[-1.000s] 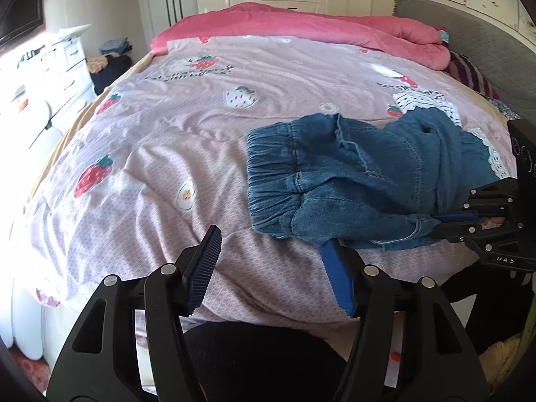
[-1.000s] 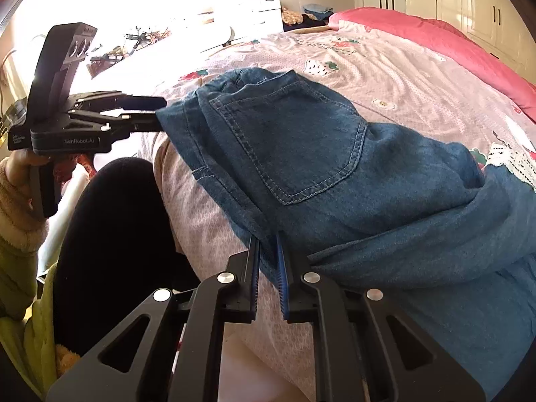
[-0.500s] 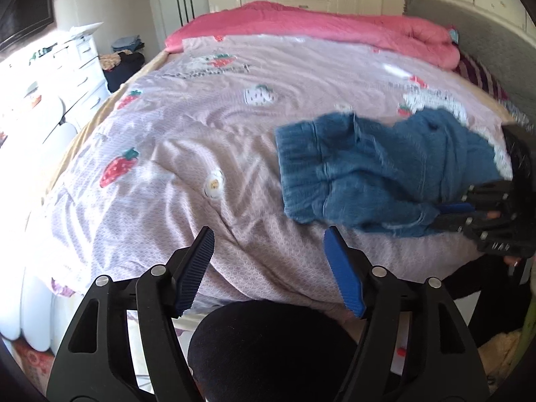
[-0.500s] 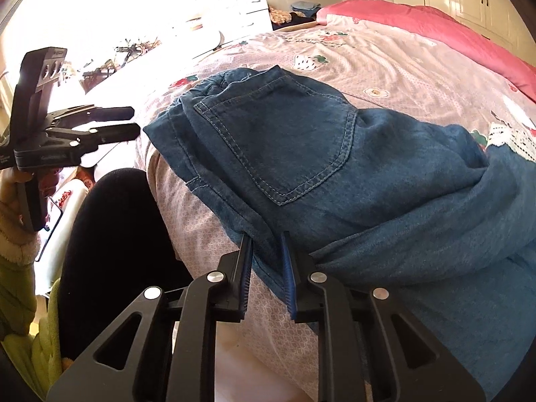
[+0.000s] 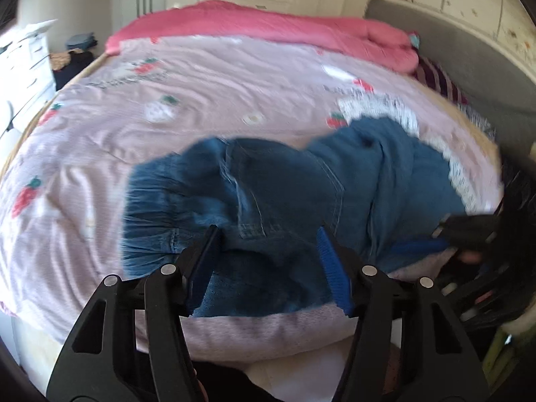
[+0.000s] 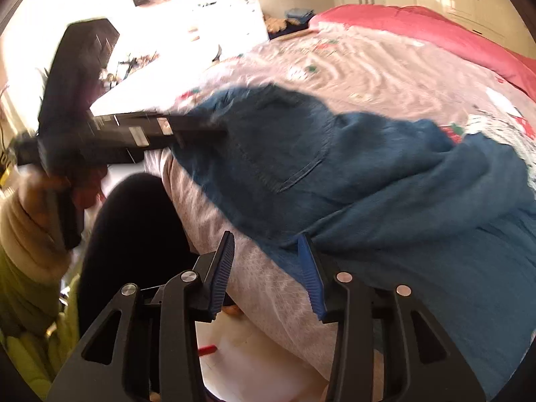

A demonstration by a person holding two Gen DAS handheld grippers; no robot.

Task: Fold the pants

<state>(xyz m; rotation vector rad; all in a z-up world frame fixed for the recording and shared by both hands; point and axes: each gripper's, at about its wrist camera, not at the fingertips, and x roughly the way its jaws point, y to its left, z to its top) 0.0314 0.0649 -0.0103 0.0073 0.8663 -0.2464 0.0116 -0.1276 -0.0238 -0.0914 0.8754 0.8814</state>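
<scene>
While the left gripper [image 5: 268,264] straddles the pants [image 5: 284,194], unclenched, the right gripper [image 6: 266,268] has released them.

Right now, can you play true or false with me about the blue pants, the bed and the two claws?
1. The denim pants lie on a pink strawberry quilt. True.
2. The right claw is clamped tight on the pants. False: its jaws have just been opening and stand apart, with only the pants' edge beside one finger.
3. The left claw is open, with the waistband end of the pants between its fingers. True.
4. The pants are neatly folded into a small square. False: they are still rumpled and spread out.
5. A brighter pink blanket lies bunched at the far end of the bed. True.
</scene>
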